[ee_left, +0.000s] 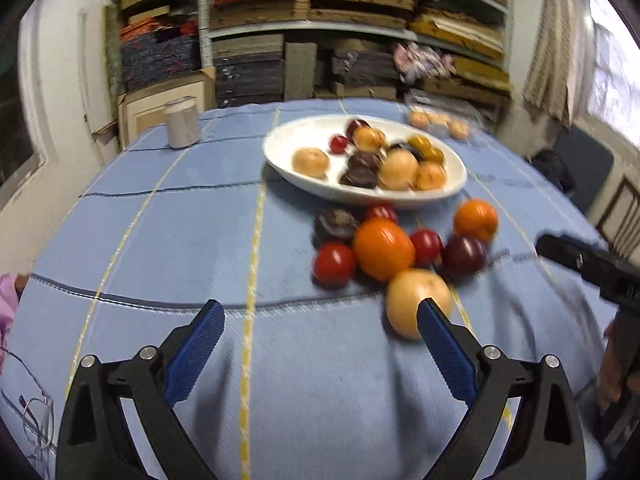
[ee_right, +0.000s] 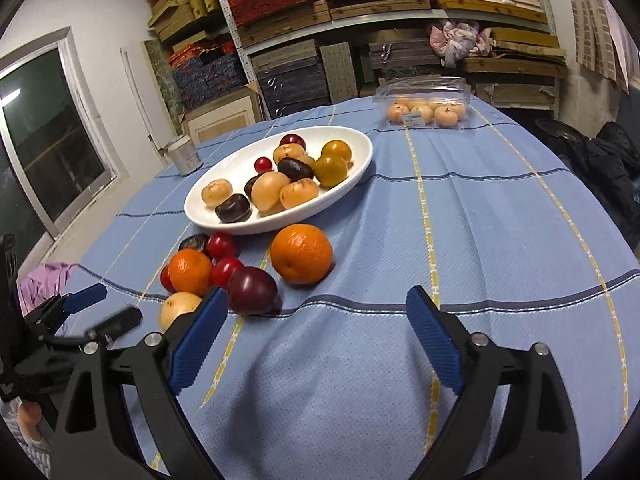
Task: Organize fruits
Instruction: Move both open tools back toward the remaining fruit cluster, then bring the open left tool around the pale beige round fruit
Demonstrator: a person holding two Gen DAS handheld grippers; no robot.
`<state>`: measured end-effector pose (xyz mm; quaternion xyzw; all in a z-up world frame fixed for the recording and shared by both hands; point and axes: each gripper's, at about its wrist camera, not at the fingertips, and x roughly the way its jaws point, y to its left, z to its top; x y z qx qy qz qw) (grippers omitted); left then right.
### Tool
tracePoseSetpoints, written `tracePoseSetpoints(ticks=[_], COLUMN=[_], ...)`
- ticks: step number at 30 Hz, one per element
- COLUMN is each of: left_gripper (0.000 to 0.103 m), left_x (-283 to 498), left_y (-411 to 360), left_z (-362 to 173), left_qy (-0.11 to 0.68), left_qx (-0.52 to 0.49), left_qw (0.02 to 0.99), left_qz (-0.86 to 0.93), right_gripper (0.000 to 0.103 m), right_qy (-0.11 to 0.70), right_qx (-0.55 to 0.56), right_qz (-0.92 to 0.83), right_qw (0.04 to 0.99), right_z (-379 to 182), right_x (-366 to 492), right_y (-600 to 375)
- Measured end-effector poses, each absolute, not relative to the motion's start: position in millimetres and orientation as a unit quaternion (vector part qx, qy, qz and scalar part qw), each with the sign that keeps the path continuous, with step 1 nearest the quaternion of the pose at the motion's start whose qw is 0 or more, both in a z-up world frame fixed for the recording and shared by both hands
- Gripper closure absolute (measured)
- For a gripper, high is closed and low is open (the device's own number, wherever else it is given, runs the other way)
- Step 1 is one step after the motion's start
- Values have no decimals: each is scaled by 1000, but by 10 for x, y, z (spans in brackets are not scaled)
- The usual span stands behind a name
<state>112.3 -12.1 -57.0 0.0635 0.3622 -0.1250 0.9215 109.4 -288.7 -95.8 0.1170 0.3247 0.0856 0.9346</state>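
Observation:
A white oval bowl (ee_left: 304, 136) (ee_right: 352, 138) holds several fruits. In front of it on the blue cloth lies a loose cluster: a big orange (ee_left: 382, 248) (ee_right: 302, 254), a second orange (ee_left: 476, 220) (ee_right: 190, 272), a pale yellow fruit (ee_left: 412, 300) (ee_right: 178, 310), a dark plum (ee_left: 464, 255) (ee_right: 252, 290) and red small fruits (ee_left: 334, 265). My left gripper (ee_left: 322, 316) is open and empty, its right finger just in front of the pale fruit. My right gripper (ee_right: 316, 308) is open and empty, right of the plum.
A clear plastic box of pale fruits (ee_right: 424, 104) (ee_left: 440, 120) stands at the table's far side. A grey tin (ee_left: 182, 122) (ee_right: 185, 156) is at the far left. Glasses (ee_left: 38, 416) lie at the near left edge. Shelves of stacked boards fill the back wall.

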Motion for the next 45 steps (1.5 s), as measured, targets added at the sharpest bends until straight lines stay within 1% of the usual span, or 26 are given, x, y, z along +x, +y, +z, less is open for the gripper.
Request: tracePoseSetpoints(ticks=[1, 5, 12, 19, 23, 24, 31, 35, 45], left_gripper=[5, 5, 5, 5, 5, 3, 3, 3, 4], left_x=[1094, 1057, 1200, 1430, 1479, 1476, 1426, 1411, 1482], left_y=[-167, -276, -420, -545, -498, -474, -95, 68, -173], left_z=[-577, -573, -622, -758, -787, -778, -652, -677, -748], left_qy=[361, 354, 380, 415, 424, 422, 396, 412, 427], left_qx=[76, 100, 88, 90, 81, 78, 58, 33, 48], left_qw=[920, 919, 904, 892, 888, 890, 911, 904, 890], left_qz=[-129, -144, -177, -157, -158, -157, -102, -105, -154], right_gripper=[9, 8, 7, 7, 7, 7, 7, 7, 7], right_qy=[325, 331, 348, 358, 364, 364, 368, 365, 369], right_qx=[115, 123, 145, 153, 152, 152, 158, 157, 150], right_qz=[84, 78, 70, 72, 74, 74, 73, 77, 75], right_qw=[935, 932, 924, 918, 916, 916, 913, 915, 914], right_z=[-960, -977, -1020, -1052, -1068, -1068, -1084, -1080, -1098], right_x=[1091, 1107, 1166, 1196, 1208, 1207, 1212, 1204, 1213], right_y=[-2882, -2910, -2987, -3006, -2991, -2989, -2989, -2978, -2966])
